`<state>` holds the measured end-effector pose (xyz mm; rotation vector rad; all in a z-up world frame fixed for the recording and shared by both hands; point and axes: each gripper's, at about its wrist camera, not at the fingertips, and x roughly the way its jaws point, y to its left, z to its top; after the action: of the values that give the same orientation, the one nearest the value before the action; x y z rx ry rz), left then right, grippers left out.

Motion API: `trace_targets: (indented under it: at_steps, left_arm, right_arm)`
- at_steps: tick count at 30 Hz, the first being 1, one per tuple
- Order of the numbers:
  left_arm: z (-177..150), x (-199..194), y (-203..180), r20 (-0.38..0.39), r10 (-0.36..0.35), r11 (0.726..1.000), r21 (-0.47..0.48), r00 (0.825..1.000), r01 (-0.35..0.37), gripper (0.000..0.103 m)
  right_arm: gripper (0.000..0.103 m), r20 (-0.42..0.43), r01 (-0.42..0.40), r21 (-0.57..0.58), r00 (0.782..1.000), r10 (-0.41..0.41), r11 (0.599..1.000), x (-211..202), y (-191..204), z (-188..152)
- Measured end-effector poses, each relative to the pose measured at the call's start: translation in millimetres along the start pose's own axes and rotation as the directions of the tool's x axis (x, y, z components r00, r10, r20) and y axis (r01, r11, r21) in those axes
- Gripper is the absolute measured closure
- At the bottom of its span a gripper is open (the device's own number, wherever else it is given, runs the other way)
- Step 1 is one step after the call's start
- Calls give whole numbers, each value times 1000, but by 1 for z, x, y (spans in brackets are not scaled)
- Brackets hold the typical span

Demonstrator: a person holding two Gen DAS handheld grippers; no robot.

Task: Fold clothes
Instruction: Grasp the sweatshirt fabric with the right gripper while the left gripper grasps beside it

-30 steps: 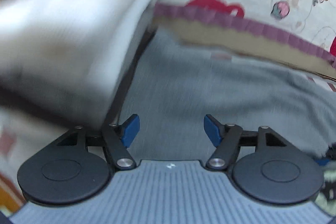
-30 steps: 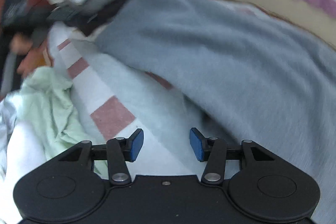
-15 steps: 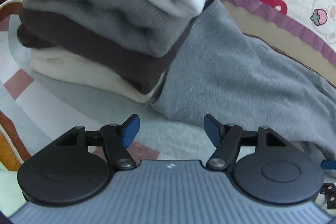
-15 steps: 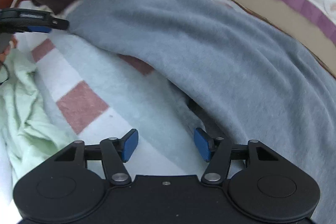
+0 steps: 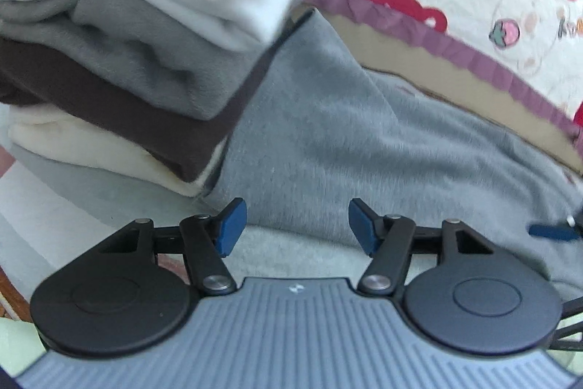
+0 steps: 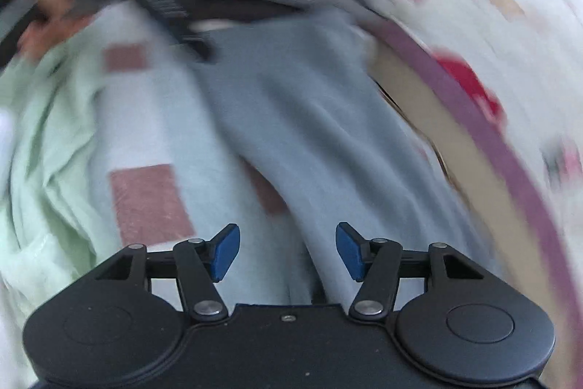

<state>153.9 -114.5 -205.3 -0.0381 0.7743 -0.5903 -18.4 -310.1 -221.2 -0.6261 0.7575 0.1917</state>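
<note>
- Left gripper [image 5: 297, 225]: jaws apart with nothing between them, and closing slightly. The blue pads [image 5: 229, 226] hover just above the near hem of the grey garment [image 5: 364, 141].
- Right gripper [image 6: 288, 252]: jaws apart at a middling width and empty. The view is smeared by motion, but the same grey garment [image 6: 302, 119] runs from between the pads away up the frame.
- Grey garment: lies spread flat directly ahead of both grippers on the pale checked bedsheet [image 6: 145, 203]. Judged soft, fleecy, light and limp; it will sag and drag rather than hold a shape, and is neither fragile nor slippery. Best taken at a hem or corner, one gripper to each end, pinching through the full thickness of the edge.
- Light-green cloth [image 6: 43, 141]: crumpled, near and to the left of the right gripper, clear of the grey garment; probably another piece awaiting folding.
- Stack of folded clothes [image 5: 138, 61]: ahead and to the left of the left gripper, layered cream, brown, grey and white. Its lower corner touches, and may rest on, the garment's left edge, so a pull there could tilt the stack.
- Purple-trimmed edge of the cartoon-print quilt [image 5: 455, 50]: farthest off, beyond the garment to the right. It bounds the working space, and the garment's far side lies against it.
</note>
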Motion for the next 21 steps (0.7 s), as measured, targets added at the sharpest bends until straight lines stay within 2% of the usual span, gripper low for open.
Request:
trace_targets:
  at_steps: [2, 5, 6, 7, 8, 9, 10, 11, 13, 16, 18, 21]
  left_arm:
    - [1, 0, 1, -15, -13, 1000, -22, 1000, 12, 42]
    - [2, -7, 1, -15, -17, 1000, -26, 1000, 17, 41]
    - [2, -10, 1, -16, -11, 1000, -18, 1000, 10, 41]
    - [2, -13, 1, -17, -4, 1000, -9, 1000, 4, 41]
    - [2, -16, 1, -20, 5, 1000, -5, 1000, -5, 41]
    - [2, -18, 1, -17, 9, 1000, -7, 1000, -10, 41]
    - [2, -19, 2, -14, 13, 1000, -9, 1000, -13, 41]
    - [3, -21, 3, -11, 16, 1000, -11, 1000, -17, 41]
    - [3, -28, -1, 41, 10, 1000, 9, 999, -11, 41]
    - [3, -34, -20, 108, 17, 992, 123, 994, -31, 38]
    - [6, -29, -34, 94, 5, 984, 174, 996, -21, 38]
    - [13, -9, -46, 34, 3, 984, 178, 999, -9, 37]
  right_arm:
    - [42, 10, -26, -128, 1000, 27, 991, 18, 9, 17]
    - [46, 12, -71, -143, 997, 73, 987, 51, 3, 34]
    - [52, 13, -86, -148, 996, 89, 985, 62, 1, 40]
    - [91, 13, -101, -153, 994, 104, 983, 73, -1, 46]
    - [98, 4, -130, -145, 991, 132, 981, 83, -6, 52]
    - [98, -9, -179, -101, 984, 179, 979, 88, -19, 57]
    - [98, 15, -208, -23, 978, 208, 978, 87, -38, 62]
    - [98, 56, -234, 101, 972, 230, 967, 83, -63, 65]
    - [98, 148, -299, 382, 954, 262, 874, 75, -125, 62]
    - [98, 209, -257, 651, 965, 156, 714, 69, -199, 33]
    - [98, 147, -162, 725, 986, 80, 670, 72, -225, 12]
    - [98, 62, -91, 795, 996, 69, 599, 83, -240, -17]
